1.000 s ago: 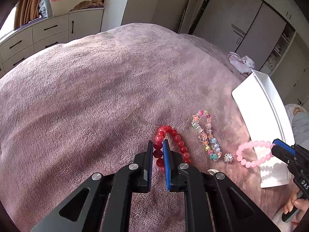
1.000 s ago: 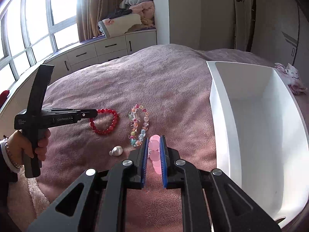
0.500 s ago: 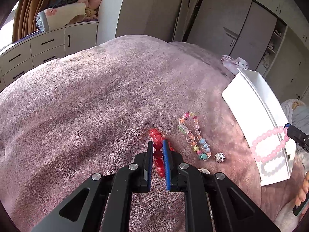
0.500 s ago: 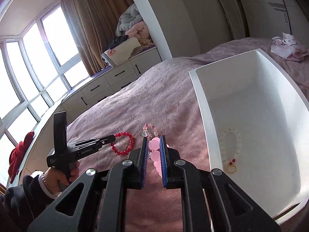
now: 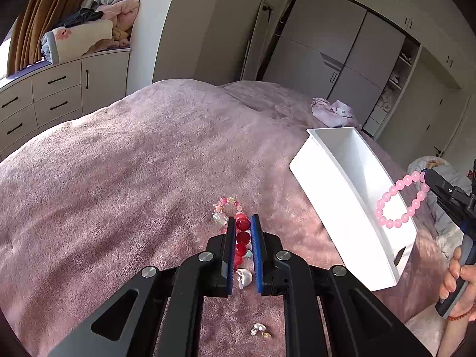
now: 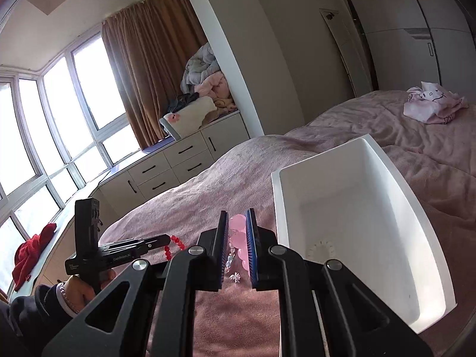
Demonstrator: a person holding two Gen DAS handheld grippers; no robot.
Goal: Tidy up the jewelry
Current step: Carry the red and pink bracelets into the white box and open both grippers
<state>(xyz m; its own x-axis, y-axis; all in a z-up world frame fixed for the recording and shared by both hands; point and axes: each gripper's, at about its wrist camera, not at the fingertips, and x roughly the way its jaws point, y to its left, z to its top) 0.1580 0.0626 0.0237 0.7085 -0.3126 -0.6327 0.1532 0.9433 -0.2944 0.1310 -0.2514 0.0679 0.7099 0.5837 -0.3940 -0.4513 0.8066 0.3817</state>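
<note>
1. Left gripper point(image 5: 242, 223) clamped on a red bead bracelet point(image 5: 241, 233), blue-padded fingers point(image 5: 255, 238) pressed against the beads from both sides, raised above the mauve blanket point(image 5: 119, 178).

2. Right gripper point(image 6: 237, 223) pinching a pink bead bracelet point(image 5: 400, 200) by one bead, loop dangling in the air over the near end of the white tray point(image 5: 342, 196), as seen from the left wrist view.

3. From the right wrist view, pink beads point(image 6: 238, 235) wedged between the closed blue pads point(image 6: 250, 244), tray rim point(image 6: 275, 202) just to the right.

4. Faint ring of pale beads point(image 6: 320, 248) lying on the tray floor near its near end.

5. Pastel multicolour bracelet point(image 5: 226, 208) resting on the blanket just beyond the left gripper's tips, partly hidden behind them.

6. Small pearly charm point(image 5: 244, 276) on the blanket under the left gripper; two tiny trinkets point(image 5: 260, 330) nearer still, kind too small to tell.

7. Small sparkly piece point(image 6: 235, 276) visible on the blanket beneath the right gripper.

8. Pink printed cloth point(image 6: 431, 102) at the far right of the bed, well apart from the tray.

9. White drawer unit point(image 5: 53, 89) along the far left wall, folded bedding point(image 5: 98, 29) heaped on top.
</note>
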